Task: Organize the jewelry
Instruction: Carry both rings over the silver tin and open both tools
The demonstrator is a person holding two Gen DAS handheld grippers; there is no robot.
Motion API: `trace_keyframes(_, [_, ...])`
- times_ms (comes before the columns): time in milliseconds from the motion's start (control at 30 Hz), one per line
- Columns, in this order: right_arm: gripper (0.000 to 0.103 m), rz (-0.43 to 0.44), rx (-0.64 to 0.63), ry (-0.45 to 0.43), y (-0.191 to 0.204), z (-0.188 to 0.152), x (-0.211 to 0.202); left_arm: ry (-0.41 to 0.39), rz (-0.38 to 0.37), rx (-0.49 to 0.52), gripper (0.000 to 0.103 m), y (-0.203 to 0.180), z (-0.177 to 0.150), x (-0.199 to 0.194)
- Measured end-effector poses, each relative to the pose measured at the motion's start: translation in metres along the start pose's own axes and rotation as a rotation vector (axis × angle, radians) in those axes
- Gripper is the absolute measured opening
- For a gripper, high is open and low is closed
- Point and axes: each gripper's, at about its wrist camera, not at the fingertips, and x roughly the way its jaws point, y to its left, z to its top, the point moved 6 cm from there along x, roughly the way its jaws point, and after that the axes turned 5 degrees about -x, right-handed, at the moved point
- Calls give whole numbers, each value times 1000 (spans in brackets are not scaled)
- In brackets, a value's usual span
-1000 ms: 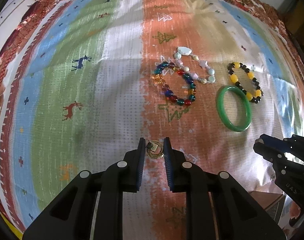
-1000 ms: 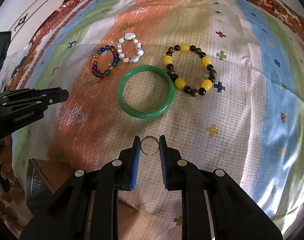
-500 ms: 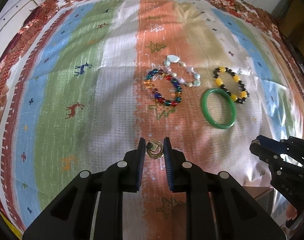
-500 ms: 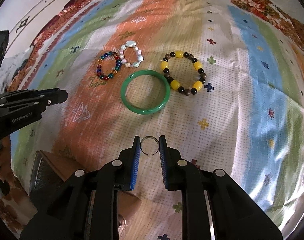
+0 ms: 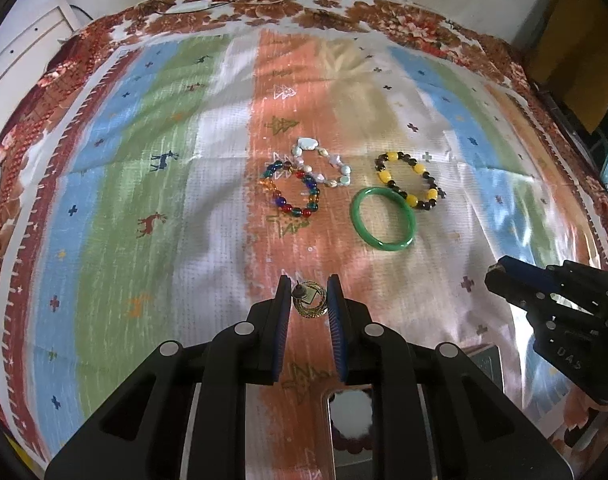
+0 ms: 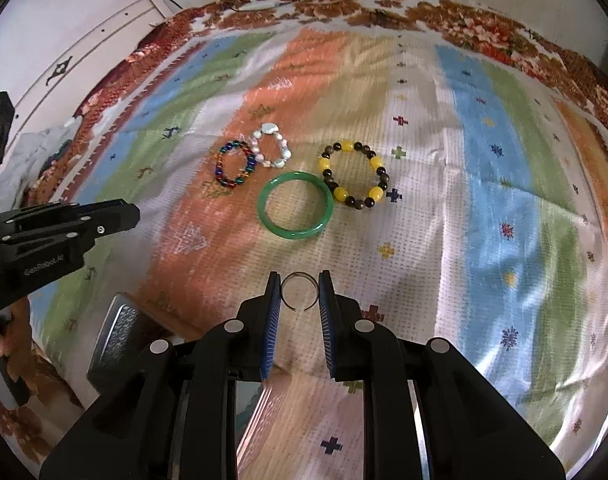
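Note:
My left gripper (image 5: 309, 294) is shut on a small gold earring (image 5: 310, 300) and holds it above the striped cloth. My right gripper (image 6: 300, 290) is shut on a thin open silver ring (image 6: 300, 284). Ahead on the cloth lie a multicoloured bead bracelet (image 5: 292, 190), a pale stone bracelet (image 5: 324, 160), a green bangle (image 5: 384, 218) and a yellow-and-black bead bracelet (image 5: 410, 180). They also show in the right wrist view: the multicoloured bracelet (image 6: 234, 164), the pale bracelet (image 6: 272, 148), the bangle (image 6: 296, 206) and the yellow-and-black bracelet (image 6: 354, 176).
A jewelry box with a mirror (image 5: 350, 412) sits below my left gripper; its lid (image 6: 120, 336) shows low left in the right wrist view. The right gripper (image 5: 556, 312) appears at the right edge, the left gripper (image 6: 60, 228) at the left. A white cabinet (image 6: 84, 48) stands behind.
Both grippers have pulled back and up from the bracelets, each still holding its piece. The box has come into view beneath them.

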Motion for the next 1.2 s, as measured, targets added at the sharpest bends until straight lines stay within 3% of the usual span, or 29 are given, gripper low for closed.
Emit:
trace_keyframes(100, [20,-3,-11,-20,3,-4,-8,-6,-1,8,18,-1,-7,-5])
trace_keyframes(367, [20,13,-56,-47,19,-17,-22,-123,-24,63,18,-21,-22,-44])
trace_keyframes(667, [20,64,-82,-102,38,-29,-45,-142,-42,71,18,-28,-38,-57])
trace_keyframes(1200, [20,128,-110,-82,64,-54,-48,-158,-87,66,18,-35,-61,-72])
